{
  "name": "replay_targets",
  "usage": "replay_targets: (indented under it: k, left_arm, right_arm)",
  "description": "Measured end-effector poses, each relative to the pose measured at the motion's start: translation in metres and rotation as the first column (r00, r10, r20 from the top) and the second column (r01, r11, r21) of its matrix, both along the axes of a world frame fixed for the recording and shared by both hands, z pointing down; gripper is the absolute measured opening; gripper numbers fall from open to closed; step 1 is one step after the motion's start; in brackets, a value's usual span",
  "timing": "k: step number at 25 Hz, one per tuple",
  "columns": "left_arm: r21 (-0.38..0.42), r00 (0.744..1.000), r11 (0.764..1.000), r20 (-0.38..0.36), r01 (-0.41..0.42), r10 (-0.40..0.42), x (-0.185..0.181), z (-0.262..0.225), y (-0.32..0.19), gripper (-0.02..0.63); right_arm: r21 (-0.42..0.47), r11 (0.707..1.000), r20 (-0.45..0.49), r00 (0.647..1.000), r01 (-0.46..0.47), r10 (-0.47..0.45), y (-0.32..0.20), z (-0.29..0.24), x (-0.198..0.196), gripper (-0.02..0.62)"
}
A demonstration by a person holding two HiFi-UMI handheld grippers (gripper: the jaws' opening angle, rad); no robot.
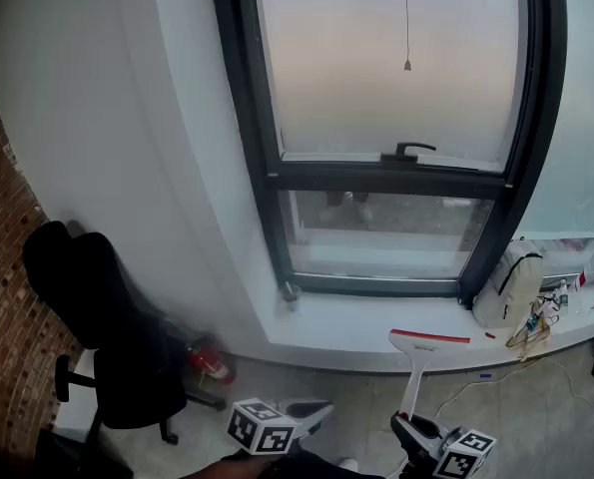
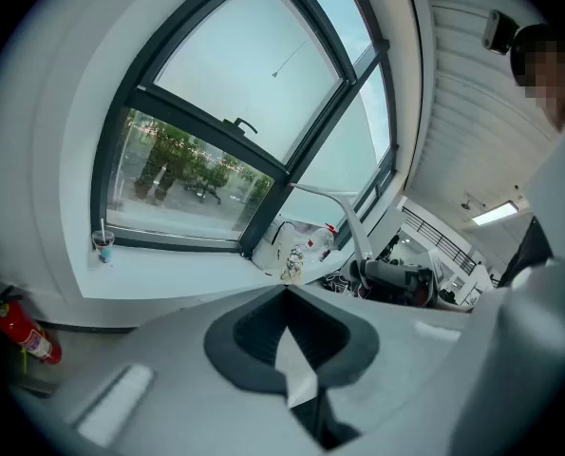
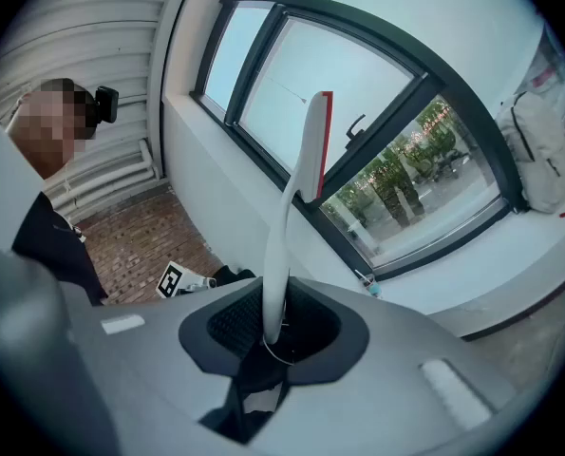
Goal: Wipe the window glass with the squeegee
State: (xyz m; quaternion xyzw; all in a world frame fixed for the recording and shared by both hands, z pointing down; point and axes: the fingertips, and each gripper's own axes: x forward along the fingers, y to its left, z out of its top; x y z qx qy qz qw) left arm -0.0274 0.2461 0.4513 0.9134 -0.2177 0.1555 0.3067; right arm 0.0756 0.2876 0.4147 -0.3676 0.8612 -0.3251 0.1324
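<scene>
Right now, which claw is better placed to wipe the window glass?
The right claw: it is shut on the squeegee handle, blade up toward the window glass. The left claw is shut and holds nothing.

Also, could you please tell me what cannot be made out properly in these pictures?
- Head view: the red object beside the chair is blurred.
- Head view: the clutter at the right end of the window sill is too small, and the right edge cuts it off.
- Right gripper view: the squeegee handle's lower end is hidden between the right gripper jaws.
</scene>
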Motion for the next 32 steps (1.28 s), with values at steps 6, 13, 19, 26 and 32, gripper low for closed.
replay_targets:
  k: [6, 13, 19, 26, 32]
  left_arm:
    - [-0.001, 1.0, 1.0, 0.001, 0.006, -0.006, -0.003, 0.0, 0.002, 0.0]
    - [-0.005, 1.0, 1.0, 0.0, 0.02, -0.02, -0.005, 0.002, 0.001, 0.0]
    - [-0.011, 1.0, 1.0, 0.002, 0.023, -0.023, -0.007, 0.005, 0.003, 0.001]
    - [-0.007, 1.0, 1.0, 0.001, 0.025, -0.025, -0.006, 0.003, 0.004, 0.0]
    - [-0.008, 1.0, 1.0, 0.003, 0.025, -0.025, -0.004, 0.004, 0.007, 0.0]
  right_arm:
    - [-0.001, 1.0, 0.005, 1.0, 0.001, -0.001, 0.001, -0.002, -0.003, 0.084]
    - [0.007, 0.999, 0.082, 0.996, 0.034, -0.034, 0.002, -0.006, -0.004, 0.092]
    - [-0.011, 0.998, 0.116, 0.992, 0.06, -0.058, 0.004, -0.006, -0.01, 0.092]
    - [-0.019, 0.998, 0.106, 0.993, 0.058, -0.055, 0.005, -0.004, -0.01, 0.091]
    - [-0.021, 0.999, 0.107, 0.993, 0.042, -0.04, 0.005, -0.003, -0.006, 0.091]
